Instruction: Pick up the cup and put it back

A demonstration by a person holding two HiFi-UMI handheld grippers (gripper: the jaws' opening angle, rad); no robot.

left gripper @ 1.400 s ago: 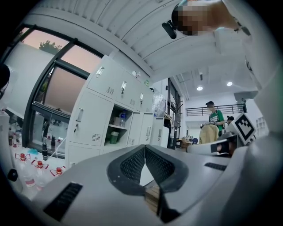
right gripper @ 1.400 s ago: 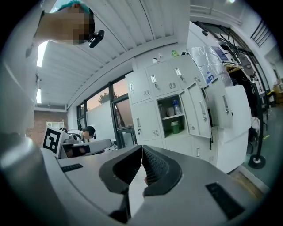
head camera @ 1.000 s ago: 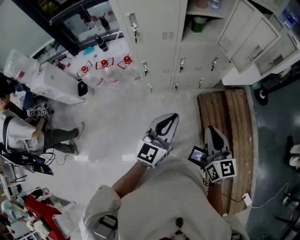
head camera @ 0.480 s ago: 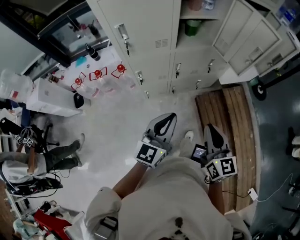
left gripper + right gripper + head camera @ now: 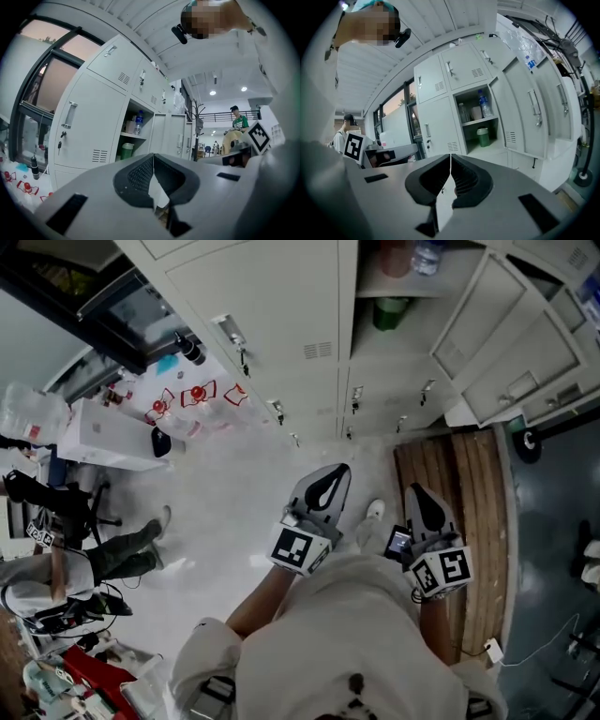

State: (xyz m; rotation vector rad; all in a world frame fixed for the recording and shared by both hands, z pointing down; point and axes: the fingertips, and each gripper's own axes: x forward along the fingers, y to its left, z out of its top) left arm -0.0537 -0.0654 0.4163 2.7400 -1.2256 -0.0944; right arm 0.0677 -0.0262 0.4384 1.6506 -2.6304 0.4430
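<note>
— Two tongs, you said. How do they stand?

— Both are pressed together on nothing. My left gripper (image 5: 343, 471) points level at the grey lockers (image 5: 281, 324), and its pads meet tip to tip. My right gripper (image 5: 418, 489) is held just beside it, jaws closed the same way and nothing between them.

— Start at the far left. What is there?

— A person (image 5: 56, 563) sits low at the edge of the pale floor. Next comes a white box (image 5: 105, 432), then a few small red-topped things (image 5: 197, 393) on the floor in front of the lockers.

— And the cup?

— The green cup (image 5: 391, 312) stands upright on the lower shelf of the one open compartment. It is ahead of both grippers and well apart from them. A clear bottle (image 5: 427, 254) with a blue label stands on the shelf above it.

— Any writing you can read?

— Only patterns. There is a black-and-white square marker on the left cube (image 5: 298, 549) and another on the right cube (image 5: 441, 570). The bottle's label is too small to read, and I can make out no print on the cup.

— Further right?

— An open locker door (image 5: 511, 329) hangs swung out. Below it, wooden boards (image 5: 464, 502) lie on the floor alongside my right gripper.
</note>
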